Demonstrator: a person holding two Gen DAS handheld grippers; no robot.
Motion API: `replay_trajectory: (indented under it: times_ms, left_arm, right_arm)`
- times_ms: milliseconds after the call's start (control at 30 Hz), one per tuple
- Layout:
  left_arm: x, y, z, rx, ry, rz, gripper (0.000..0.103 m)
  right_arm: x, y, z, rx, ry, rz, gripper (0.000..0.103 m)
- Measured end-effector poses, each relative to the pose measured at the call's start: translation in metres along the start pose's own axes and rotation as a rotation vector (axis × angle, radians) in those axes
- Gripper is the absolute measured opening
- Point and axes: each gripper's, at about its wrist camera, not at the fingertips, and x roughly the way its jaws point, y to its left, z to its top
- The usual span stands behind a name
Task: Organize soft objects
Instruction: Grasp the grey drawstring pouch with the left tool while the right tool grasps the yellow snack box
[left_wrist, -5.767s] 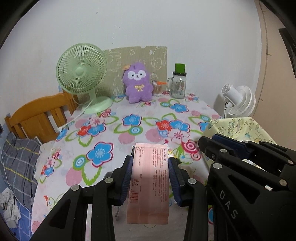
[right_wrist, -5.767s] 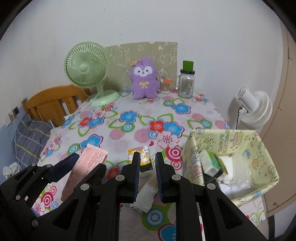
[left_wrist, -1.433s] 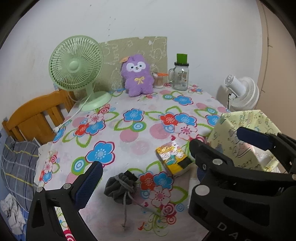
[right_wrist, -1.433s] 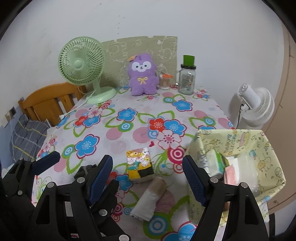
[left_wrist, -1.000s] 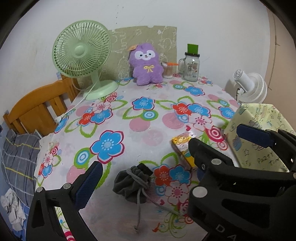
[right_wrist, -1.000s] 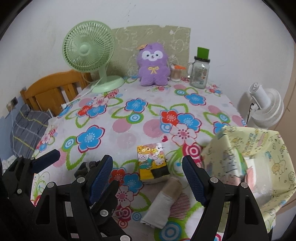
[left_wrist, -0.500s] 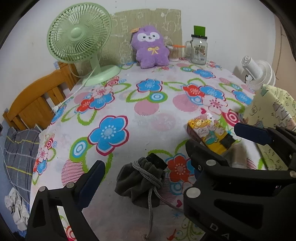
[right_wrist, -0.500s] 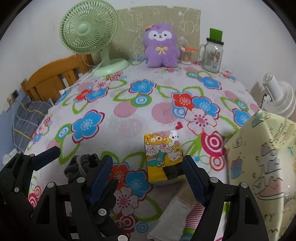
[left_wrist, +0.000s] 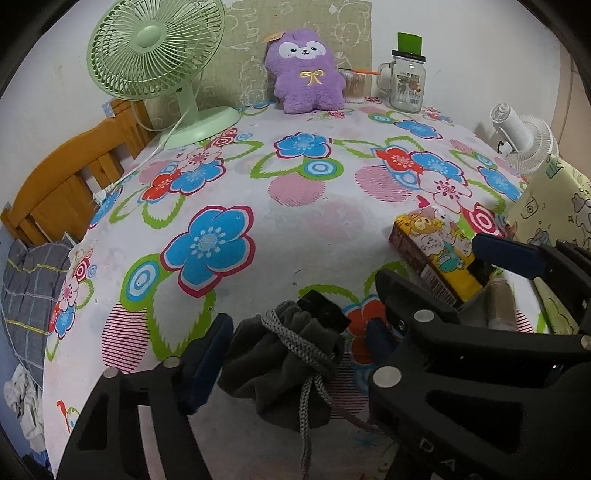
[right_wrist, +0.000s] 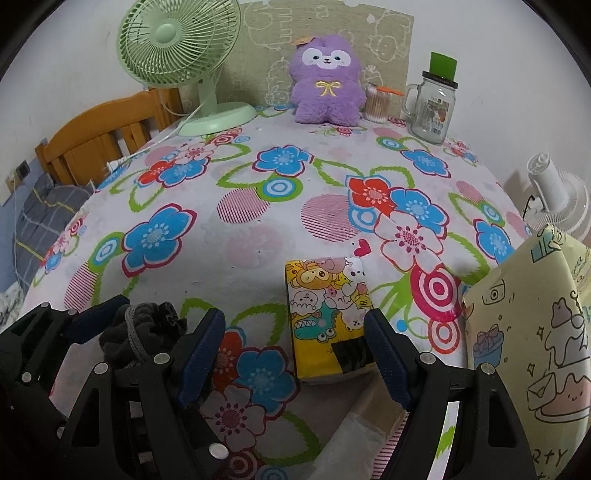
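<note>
A dark grey drawstring pouch (left_wrist: 284, 354) lies on the flowered tablecloth (left_wrist: 303, 229) between the fingers of my left gripper (left_wrist: 295, 328). Its jaws are closing; a small gap shows on the pouch's right side. A yellow cartoon tissue pack (right_wrist: 325, 317) lies flat with its near end between the fingers of my open right gripper (right_wrist: 293, 321), which do not press on it. A beige rolled cloth (right_wrist: 354, 435) lies just under that gripper. In the right wrist view the pouch (right_wrist: 144, 332) shows at the lower left.
A pale yellow patterned fabric basket (right_wrist: 535, 332) stands at the table's right edge. At the back are a green fan (left_wrist: 155, 48), a purple plush (left_wrist: 306, 70) and a glass mug jar (left_wrist: 406, 85). A wooden chair (left_wrist: 66, 184) is left, a white fan (left_wrist: 524, 136) right.
Both grippers have come down toward the table. The left jaws have narrowed around the grey pouch. The right jaws have kept their width and now straddle the tissue pack's near end.
</note>
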Motion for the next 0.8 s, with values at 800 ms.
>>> replay_trajectory:
  times_ms: [800]
  left_arm:
    - [0.004,-0.008,0.008,-0.012,-0.009,-0.003,0.054]
  right_arm:
    - [0.017,-0.019,0.002,0.077,0.038,0.02,0.071]
